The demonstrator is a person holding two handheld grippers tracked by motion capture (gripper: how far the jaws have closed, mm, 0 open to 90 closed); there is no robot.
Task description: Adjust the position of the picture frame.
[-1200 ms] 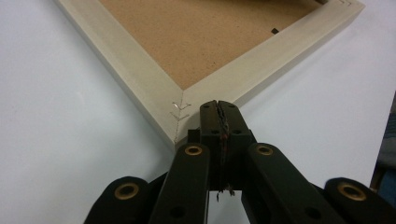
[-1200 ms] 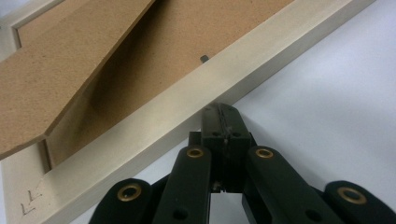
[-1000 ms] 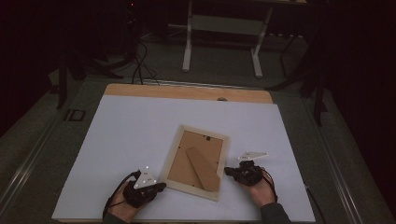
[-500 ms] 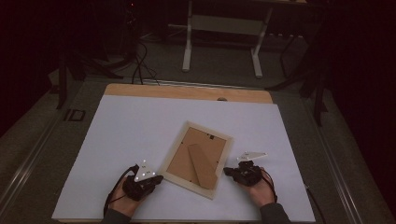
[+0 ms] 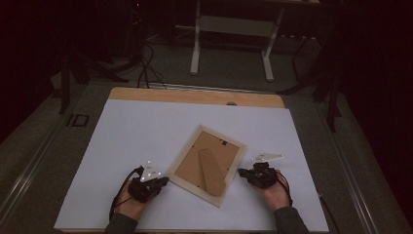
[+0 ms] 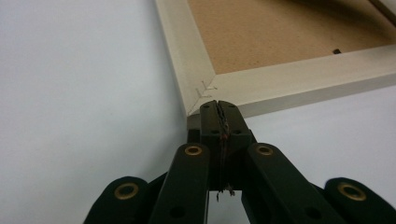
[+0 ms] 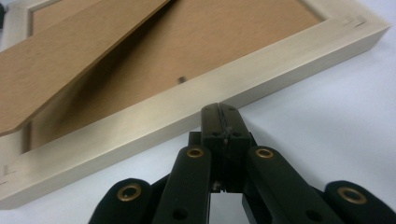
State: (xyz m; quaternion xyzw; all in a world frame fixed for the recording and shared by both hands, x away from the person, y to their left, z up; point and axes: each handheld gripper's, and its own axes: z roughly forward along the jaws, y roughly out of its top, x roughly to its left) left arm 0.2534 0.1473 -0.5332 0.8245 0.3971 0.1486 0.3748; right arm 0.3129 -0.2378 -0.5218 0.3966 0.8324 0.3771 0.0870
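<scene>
lying face down near the front edge of the table [image 5: 146, 126], a little right of the middle: a pale wooden picture frame [image 5: 206, 165], turned askew so that no side runs parallel with any table edge. brown backing board up, with the fold-out stand [image 5: 210, 169] raised off it at a slant, plain in the right gripper view [image 7: 70, 60]. probably laid back-up to give access to the board and stand rather than the glass side.

left gripper [image 5: 164, 181] set low on the white table top, jaws pressed fully together with nothing between them, tip right at the frame's near-left corner [image 6: 201, 91], where the mitre joint and its small staple marks show. cannot tell whether touching or just short of the wood. right gripper [image 5: 242, 172] likewise closed tight and empty, tip just beside the frame's right-hand long side [image 7: 196, 105], about midway along it; contact again too close to call.

judged from this: closed jaws used as blunt pushers, not pincers. one at a corner, one at the opposite long side, so bracketing the frame from both flanks, likely to steady it or to nudge and square it on the table without lifting. both held low and nearly level, which suits a sideways push against the thin edge. risk worth noting: a push at the corner alone would spin the frame rather than slide it.
</scene>
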